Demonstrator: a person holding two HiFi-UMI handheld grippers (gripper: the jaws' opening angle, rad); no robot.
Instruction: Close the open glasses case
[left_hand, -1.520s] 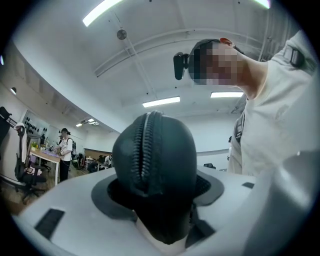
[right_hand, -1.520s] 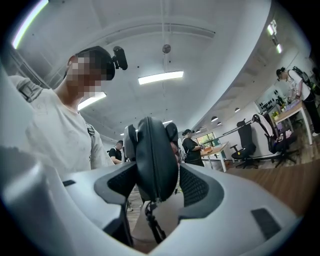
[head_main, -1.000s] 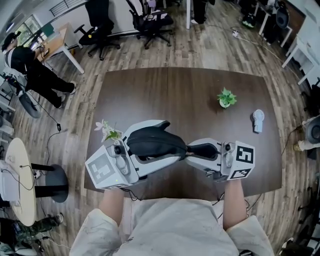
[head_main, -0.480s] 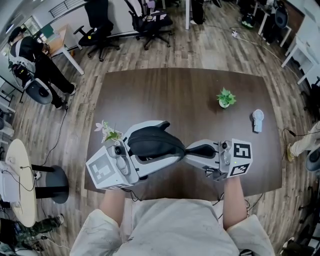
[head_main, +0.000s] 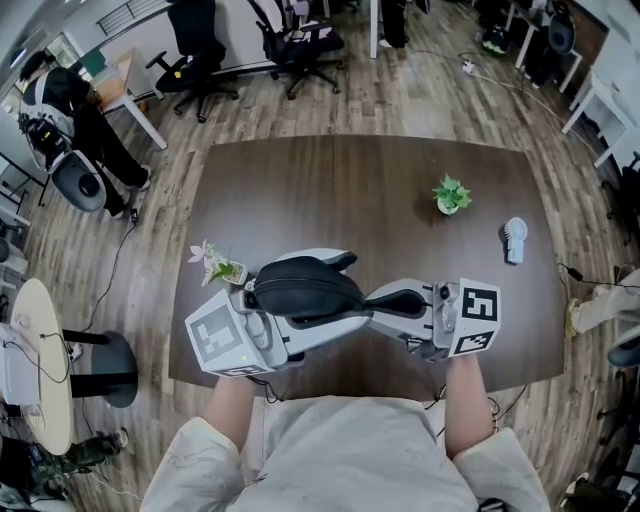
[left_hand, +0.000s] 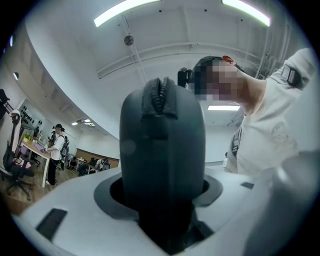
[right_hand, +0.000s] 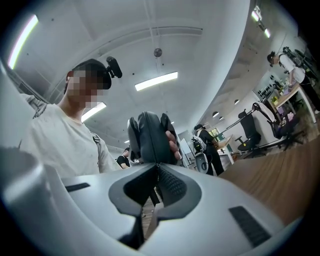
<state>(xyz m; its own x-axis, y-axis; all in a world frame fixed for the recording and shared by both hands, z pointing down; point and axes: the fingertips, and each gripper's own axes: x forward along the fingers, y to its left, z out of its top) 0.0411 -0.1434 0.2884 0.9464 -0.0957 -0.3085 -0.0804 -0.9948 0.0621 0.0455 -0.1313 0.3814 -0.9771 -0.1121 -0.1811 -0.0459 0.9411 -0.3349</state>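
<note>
The right gripper (right_hand: 156, 165) has just been clenching; its jaws now meet at the end seam of the dark grey zipped fabric glasses case (head_main: 300, 287), perhaps nipping the zip pull, too small to tell. The left gripper (head_main: 348, 292) clasps the case's body above the near edge of the dark brown wooden table (head_main: 380, 180); zipping looks to come next. There is bare tabletop ahead; the small green potted plant (head_main: 452, 195) stands well apart.

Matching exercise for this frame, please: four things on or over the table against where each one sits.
Things:
1 glasses case
2 green plant
3 white gadget
4 flowering plant

Places:
A by the left edge of the table
B nearest the right edge
C closest to the near edge
D right of the middle, farther back

Pairs: 1-C, 2-D, 3-B, 4-A.
</note>
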